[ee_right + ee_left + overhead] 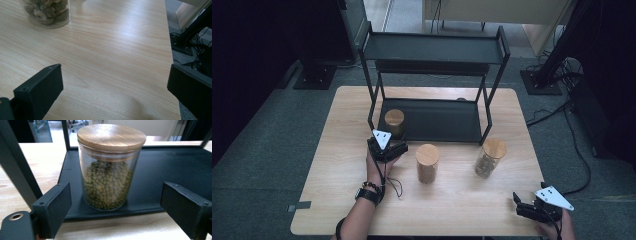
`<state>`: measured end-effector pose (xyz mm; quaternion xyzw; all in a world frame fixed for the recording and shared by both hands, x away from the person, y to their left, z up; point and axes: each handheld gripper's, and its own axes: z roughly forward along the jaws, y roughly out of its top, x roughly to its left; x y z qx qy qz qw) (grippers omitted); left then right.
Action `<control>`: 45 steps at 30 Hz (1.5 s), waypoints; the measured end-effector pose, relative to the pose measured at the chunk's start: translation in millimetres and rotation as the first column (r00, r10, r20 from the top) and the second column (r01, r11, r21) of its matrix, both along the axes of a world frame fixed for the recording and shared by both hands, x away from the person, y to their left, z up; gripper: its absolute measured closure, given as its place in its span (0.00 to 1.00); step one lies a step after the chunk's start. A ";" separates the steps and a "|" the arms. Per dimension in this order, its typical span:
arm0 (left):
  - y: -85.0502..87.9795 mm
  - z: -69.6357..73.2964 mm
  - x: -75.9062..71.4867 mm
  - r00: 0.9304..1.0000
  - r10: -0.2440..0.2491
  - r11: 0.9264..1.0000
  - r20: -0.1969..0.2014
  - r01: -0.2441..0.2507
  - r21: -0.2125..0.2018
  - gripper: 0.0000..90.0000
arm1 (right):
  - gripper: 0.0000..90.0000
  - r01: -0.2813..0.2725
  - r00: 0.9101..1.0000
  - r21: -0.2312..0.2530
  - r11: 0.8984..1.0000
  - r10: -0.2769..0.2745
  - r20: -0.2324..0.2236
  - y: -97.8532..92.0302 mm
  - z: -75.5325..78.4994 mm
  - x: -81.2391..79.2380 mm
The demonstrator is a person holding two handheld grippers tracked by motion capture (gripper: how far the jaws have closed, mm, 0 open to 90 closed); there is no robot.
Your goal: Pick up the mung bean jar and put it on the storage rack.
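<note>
your left tool (pixel 395 145) sits at the front left corner of the black rack (pixel 492 45), just in front of the jar of green beans (pixel 394 121). that jar stands upright on the rack's lower shelf (pixel 437 120), near its front left corner, with its round wooden lid (pixel 111 135) seated flat on top. in the left gripper view your two black jaws stand well apart, one on each side of the jar, and neither pad touches the glass; there is clear space between each jaw and the jar wall. the jar lies a little beyond the jaw tips, with the front lip of the shelf between it and you, and the rack's left front post (pixel 17 162) rises beside your left jaw.

your right tool (pixel 526 204) is low at the front right corner of the worktop (pixel 337 165), well away from the rack. its jaws are also spread wide, with nothing but bare wood between them. in the right gripper view the base of the jar of brown lumps (pixel 46 11) is ahead and to the upper left, well clear of the jaws.

on the worktop in front of the rack stand two more lidded jars: a jar of tan grains (pixel 427 163) just right of your left tool, and the jar of brown lumps further right, by the rack's right front post. both are upright and apart from each other.
</note>
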<state>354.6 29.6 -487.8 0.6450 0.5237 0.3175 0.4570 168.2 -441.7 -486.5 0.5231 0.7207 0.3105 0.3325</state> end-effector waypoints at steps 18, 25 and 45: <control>25.3 0.7 -29.3 0.999 -0.040 0.999 0.010 0.040 -0.006 0.00 | 0.00 0.010 1.000 0.003 1.000 -0.010 0.001 -0.7 0.2 0.0; 35.6 0.8 -41.4 0.999 -0.045 0.999 -0.001 0.045 -0.005 0.00 | 0.00 0.011 1.000 0.004 1.000 -0.011 0.000 -0.9 0.2 0.0; 61.5 2.4 -79.5 0.996 -0.090 0.996 0.015 0.090 0.011 0.00 | 0.00 0.021 1.000 0.002 1.000 -0.021 0.005 -1.0 0.1 0.0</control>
